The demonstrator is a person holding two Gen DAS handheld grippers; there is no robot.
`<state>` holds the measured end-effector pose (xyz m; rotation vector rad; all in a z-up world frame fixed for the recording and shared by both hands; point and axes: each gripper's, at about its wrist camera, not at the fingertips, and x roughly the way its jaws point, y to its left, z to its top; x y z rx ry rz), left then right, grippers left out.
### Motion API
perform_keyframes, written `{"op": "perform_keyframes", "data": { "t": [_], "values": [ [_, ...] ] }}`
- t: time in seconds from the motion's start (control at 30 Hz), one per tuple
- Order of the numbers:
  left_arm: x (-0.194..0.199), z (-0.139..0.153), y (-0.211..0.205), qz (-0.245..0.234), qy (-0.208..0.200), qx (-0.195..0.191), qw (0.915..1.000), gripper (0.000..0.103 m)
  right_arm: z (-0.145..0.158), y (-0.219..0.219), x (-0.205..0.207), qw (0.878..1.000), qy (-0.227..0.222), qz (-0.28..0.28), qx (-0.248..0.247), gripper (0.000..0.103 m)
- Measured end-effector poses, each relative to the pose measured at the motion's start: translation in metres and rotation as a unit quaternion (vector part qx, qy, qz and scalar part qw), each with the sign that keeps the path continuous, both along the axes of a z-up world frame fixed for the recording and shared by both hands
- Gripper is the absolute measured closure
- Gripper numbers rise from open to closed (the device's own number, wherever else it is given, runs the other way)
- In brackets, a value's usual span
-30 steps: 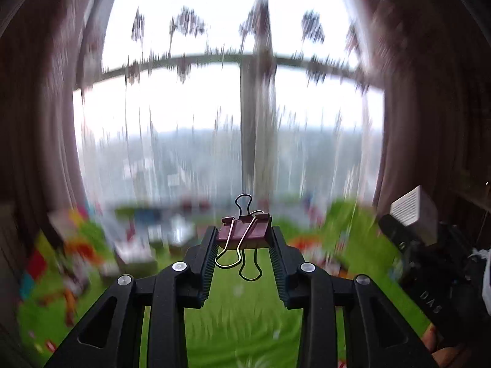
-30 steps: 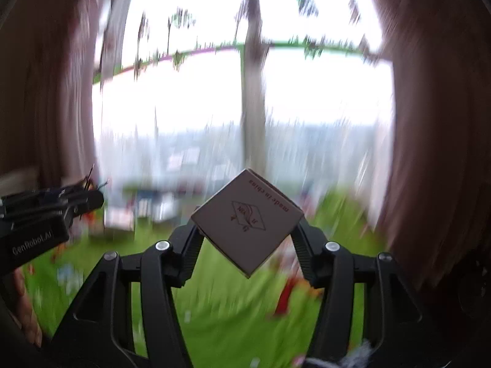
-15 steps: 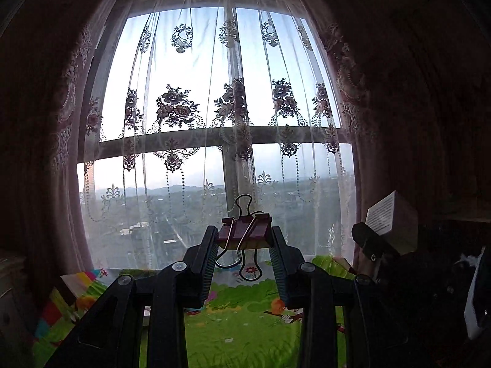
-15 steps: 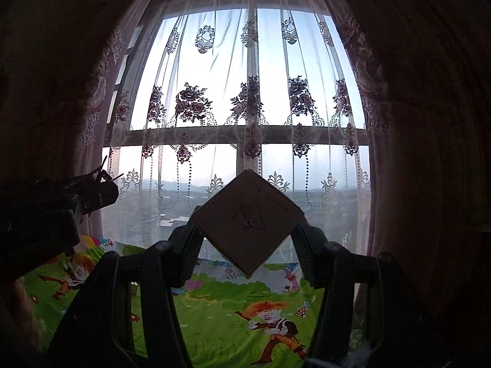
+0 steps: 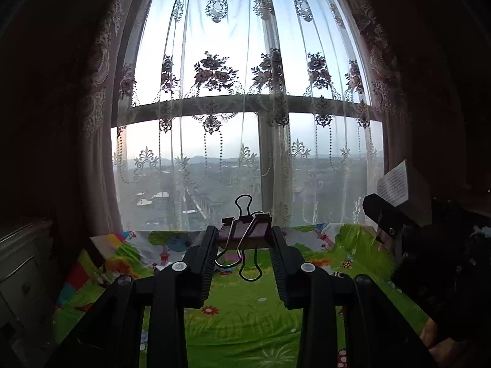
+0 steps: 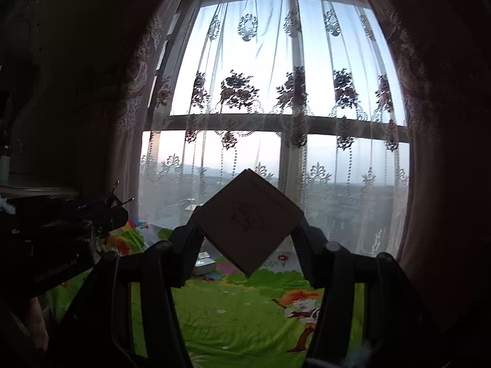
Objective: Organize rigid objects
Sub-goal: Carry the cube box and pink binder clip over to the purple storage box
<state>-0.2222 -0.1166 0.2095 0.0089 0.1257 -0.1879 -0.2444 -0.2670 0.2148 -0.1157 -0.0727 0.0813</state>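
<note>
My left gripper [image 5: 244, 233] is shut on a dark red binder clip [image 5: 245, 233] with wire handles, held in the air and pointed at the window. My right gripper [image 6: 247, 227] is shut on a small brown cardboard box [image 6: 248, 225], gripped by two corners so it stands like a diamond. In the left wrist view the right gripper with the box [image 5: 402, 187] shows at the right. In the right wrist view the left gripper [image 6: 116, 211] shows at the left, with the clip handles poking out.
A large window with a lace curtain [image 5: 245, 107] fills the view ahead. A green cartoon play mat [image 5: 239, 316] lies below, with a small white box [image 6: 204, 263] on it. A white drawer unit [image 5: 18, 263] stands at the left. Dark curtains hang on both sides.
Both grippers have tilted up from the mat towards the window and the motion blur has gone. The clip and the box stay held as before.
</note>
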Motion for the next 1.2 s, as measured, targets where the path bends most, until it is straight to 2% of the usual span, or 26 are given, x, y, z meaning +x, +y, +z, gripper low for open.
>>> {"op": "perform_keyframes", "data": {
  "t": [0.17, 0.43, 0.63, 0.73, 0.87, 1.2],
  "values": [
    [0.004, -0.02, 0.031, 0.022, 0.05, -0.017, 0.9983, 0.068, -0.016, 0.028, 0.015, 0.996, 0.068, 0.063, -0.009, 0.044],
    [-0.014, -0.041, 0.086, 0.086, 0.076, -0.034, 0.9929, 0.068, -0.022, 0.079, 0.011, 0.987, 0.085, 0.127, -0.05, 0.044],
    [-0.036, -0.055, 0.131, 0.144, 0.094, -0.032, 0.9846, 0.068, -0.025, 0.123, 0.013, 0.971, 0.109, 0.201, -0.066, 0.044],
    [-0.047, -0.065, 0.155, 0.169, 0.12, -0.037, 0.9774, 0.068, -0.029, 0.151, 0.014, 0.956, 0.127, 0.25, -0.084, 0.044],
    [-0.065, -0.08, 0.187, 0.211, 0.149, -0.045, 0.9649, 0.068, -0.038, 0.195, 0.015, 0.93, 0.161, 0.314, -0.104, 0.044],
    [-0.096, -0.116, 0.247, 0.287, 0.219, -0.066, 0.9301, 0.068, -0.066, 0.28, 0.007, 0.87, 0.222, 0.407, -0.167, 0.044]
  ]
}}
